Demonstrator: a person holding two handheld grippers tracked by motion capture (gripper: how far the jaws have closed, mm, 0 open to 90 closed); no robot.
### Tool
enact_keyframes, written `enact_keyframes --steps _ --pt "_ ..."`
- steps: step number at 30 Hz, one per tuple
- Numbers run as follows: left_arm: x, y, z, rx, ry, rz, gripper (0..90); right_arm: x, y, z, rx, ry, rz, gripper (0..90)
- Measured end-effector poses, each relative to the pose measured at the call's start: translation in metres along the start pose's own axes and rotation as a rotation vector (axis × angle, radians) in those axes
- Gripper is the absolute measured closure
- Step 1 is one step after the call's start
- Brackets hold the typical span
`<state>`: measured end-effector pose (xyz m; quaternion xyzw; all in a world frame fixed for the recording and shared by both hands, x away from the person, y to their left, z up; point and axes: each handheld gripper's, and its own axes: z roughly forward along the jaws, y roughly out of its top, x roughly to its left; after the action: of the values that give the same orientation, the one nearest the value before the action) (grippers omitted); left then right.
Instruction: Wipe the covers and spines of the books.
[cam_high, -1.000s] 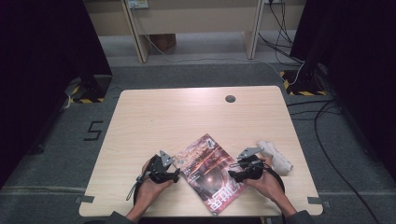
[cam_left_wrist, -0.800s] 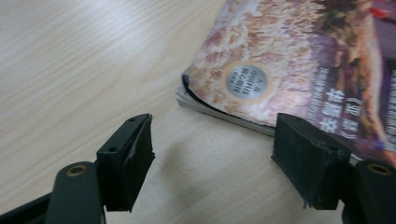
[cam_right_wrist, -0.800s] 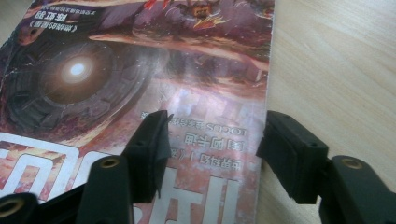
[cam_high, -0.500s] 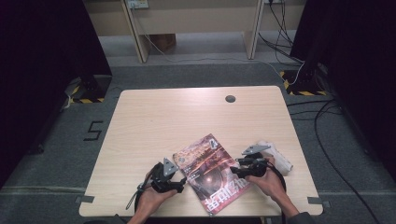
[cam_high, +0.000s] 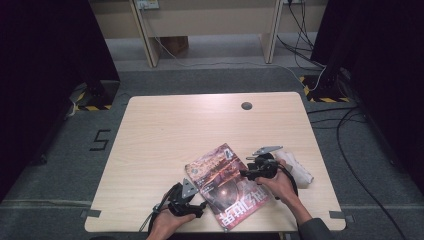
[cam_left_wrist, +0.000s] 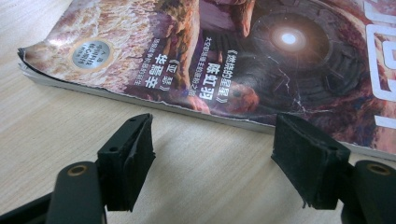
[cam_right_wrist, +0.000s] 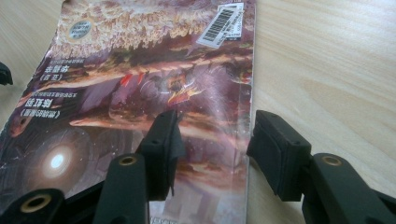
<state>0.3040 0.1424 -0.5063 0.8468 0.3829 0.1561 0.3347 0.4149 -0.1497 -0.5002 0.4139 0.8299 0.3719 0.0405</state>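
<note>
Two grippers, one magazine, one table.

Magazine (cam_high: 229, 184) — glossy cover, reddish-brown and purple artwork, white lettering, a round silver seal near one corner and a white barcode label near another. It lies flat and closed on the table (cam_high: 190, 125), in the near half, turned at a slant to the table's edges, between the two hands. In the left gripper view (cam_left_wrist: 261, 56) its near corner is slightly dog-eared and the page block shows along the edge.

Left gripper (cam_high: 199, 207) — held low at the near edge of the table, just beside the magazine's near-left edge. In its own view (cam_left_wrist: 217, 165) the jaws stand wide apart over bare wood, the magazine's edge just beyond their tips; nothing is between the pads. Released.

Right gripper (cam_high: 246, 174) — held over the magazine's right edge. In its own view (cam_right_wrist: 212, 149) one jaw sits above the cover and the other above the wood just past the edge, so the edge runs up between them. The jaws have just been closing, yet a clear gap remains and the pads do not press on the magazine. Not gripping.

Cloth (cam_high: 296, 167) — white, crumpled, on the table just right of the right hand (cam_high: 281, 186).

Hole (cam_high: 246, 106) — small, dark, round, near the table's far edge, well apart from everything else.
</note>
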Motion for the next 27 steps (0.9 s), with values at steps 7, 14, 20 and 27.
enact_keyframes --steps 7,14,20,27 --pt "0.0 0.0 0.003 0.009 0.002 0.008 28.0 -0.002 0.001 0.004 0.0 0.02 0.041 50.7" --pt "-0.001 0.0 0.004 0.006 0.009 0.02 27.7 -0.01 0.0 0.006 -0.042 0.068 0.156 50.5" --pt "-0.003 0.0 0.004 -0.002 0.023 0.039 27.6 -0.013 -0.001 0.004 -0.045 0.094 0.211 50.3" --pt "-0.003 0.0 0.003 -0.004 0.026 0.044 27.8 -0.009 0.002 -0.004 -0.046 0.122 0.23 54.1"
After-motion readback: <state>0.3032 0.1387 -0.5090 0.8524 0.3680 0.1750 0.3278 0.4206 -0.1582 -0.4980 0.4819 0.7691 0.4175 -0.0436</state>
